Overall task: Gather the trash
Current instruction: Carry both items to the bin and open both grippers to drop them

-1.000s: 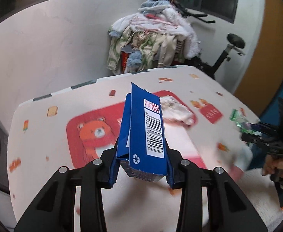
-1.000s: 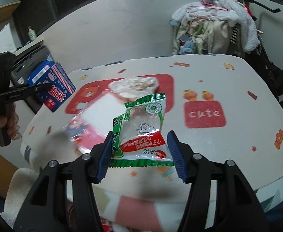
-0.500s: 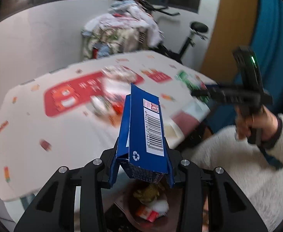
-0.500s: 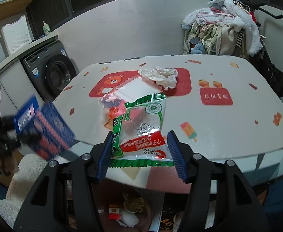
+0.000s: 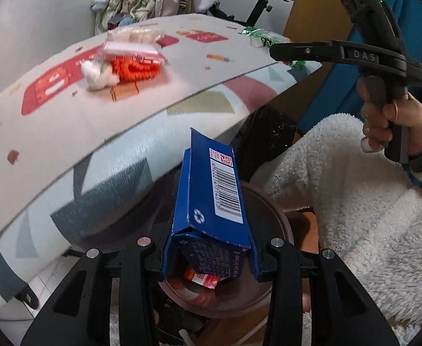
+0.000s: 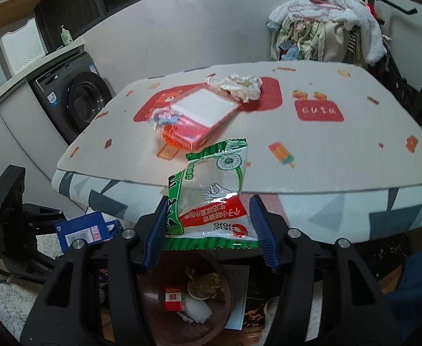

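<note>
My left gripper (image 5: 209, 256) is shut on a blue carton (image 5: 211, 201) with a barcode and holds it over the brown round trash bin (image 5: 280, 225) below the table edge. My right gripper (image 6: 208, 227) is shut on a green, white and red plastic wrapper (image 6: 211, 193), held above the same bin (image 6: 222, 317), which holds scraps and a small red box. The left gripper with the blue carton (image 6: 81, 230) shows at lower left in the right wrist view. The right gripper's body (image 5: 355, 54) shows at upper right in the left wrist view.
The table (image 6: 326, 155) carries a red and white packet (image 6: 202, 112), crumpled paper (image 6: 237, 85) and an orange item (image 5: 136, 69). A washing machine (image 6: 78, 101) stands at left, a clothes pile (image 6: 326, 14) behind. My white fleece sleeve (image 5: 355, 201) is beside the bin.
My left gripper has dropped from table height to below the table edge, carrying the blue carton over the bin. My right gripper has pulled back and lowered slightly over the bin with the wrapper.
</note>
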Demonstrator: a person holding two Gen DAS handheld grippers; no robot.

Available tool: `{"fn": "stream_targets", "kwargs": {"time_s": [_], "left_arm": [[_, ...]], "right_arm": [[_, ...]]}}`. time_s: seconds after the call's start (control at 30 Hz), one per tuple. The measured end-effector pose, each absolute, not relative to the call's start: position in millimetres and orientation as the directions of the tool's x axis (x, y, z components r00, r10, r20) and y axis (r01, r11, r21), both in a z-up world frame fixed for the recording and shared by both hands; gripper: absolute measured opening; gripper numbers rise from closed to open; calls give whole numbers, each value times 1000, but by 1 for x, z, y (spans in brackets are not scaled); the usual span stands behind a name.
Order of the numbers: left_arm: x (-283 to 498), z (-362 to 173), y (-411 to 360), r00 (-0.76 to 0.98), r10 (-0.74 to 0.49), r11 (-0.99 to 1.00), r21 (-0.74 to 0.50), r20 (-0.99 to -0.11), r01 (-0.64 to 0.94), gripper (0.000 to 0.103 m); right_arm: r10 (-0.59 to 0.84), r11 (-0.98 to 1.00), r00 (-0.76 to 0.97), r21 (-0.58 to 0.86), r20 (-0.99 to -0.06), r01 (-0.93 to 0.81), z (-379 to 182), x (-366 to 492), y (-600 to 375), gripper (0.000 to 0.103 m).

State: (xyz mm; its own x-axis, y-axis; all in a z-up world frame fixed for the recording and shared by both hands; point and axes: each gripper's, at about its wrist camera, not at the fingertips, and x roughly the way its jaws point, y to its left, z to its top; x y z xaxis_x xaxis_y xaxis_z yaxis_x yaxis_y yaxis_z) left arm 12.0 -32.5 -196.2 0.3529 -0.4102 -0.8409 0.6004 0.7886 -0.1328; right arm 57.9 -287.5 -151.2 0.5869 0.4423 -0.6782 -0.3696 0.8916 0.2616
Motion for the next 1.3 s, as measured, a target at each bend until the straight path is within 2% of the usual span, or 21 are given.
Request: {"fn": "stream_targets", "kwargs": {"time_s": [0.07, 0.13, 0.17, 0.4, 0.6, 0.7, 0.87, 1.3], "left_arm": [[10, -199, -33, 349, -411, 789, -137, -842, 599, 40], [9, -201, -34, 348, -412, 789, -139, -842, 598, 49], [8, -200, -35, 358, -409, 793, -132, -839, 595, 58], [5, -176, -15, 500, -421, 847, -131, -757, 515, 69], [-2, -153, 14, 649, -345, 913, -83, -678, 399, 80], [-5, -149, 29, 691, -335, 929, -104, -641, 354, 83], [-7, -149, 40, 719, -302, 949, -125, -626, 290, 83], [-3, -156, 52, 725, -280, 960, -166, -630, 226, 86]], "right_arm": [[445, 890, 576, 269, -686, -367, -158, 57, -285, 57], [445, 890, 567, 267, -693, -371, -164, 56, -283, 57], [443, 889, 563, 261, -698, -376, -166, 55, -280, 57], [468, 867, 526, 253, -710, -430, -181, 44, -260, 57], [455, 840, 474, 188, -753, -509, -198, 30, -233, 57], [449, 809, 462, 128, -765, -574, -202, 19, -213, 57], [427, 770, 424, 75, -798, -634, -216, 8, -191, 57], [318, 790, 353, 40, -880, -612, -248, 18, -182, 59]]}}
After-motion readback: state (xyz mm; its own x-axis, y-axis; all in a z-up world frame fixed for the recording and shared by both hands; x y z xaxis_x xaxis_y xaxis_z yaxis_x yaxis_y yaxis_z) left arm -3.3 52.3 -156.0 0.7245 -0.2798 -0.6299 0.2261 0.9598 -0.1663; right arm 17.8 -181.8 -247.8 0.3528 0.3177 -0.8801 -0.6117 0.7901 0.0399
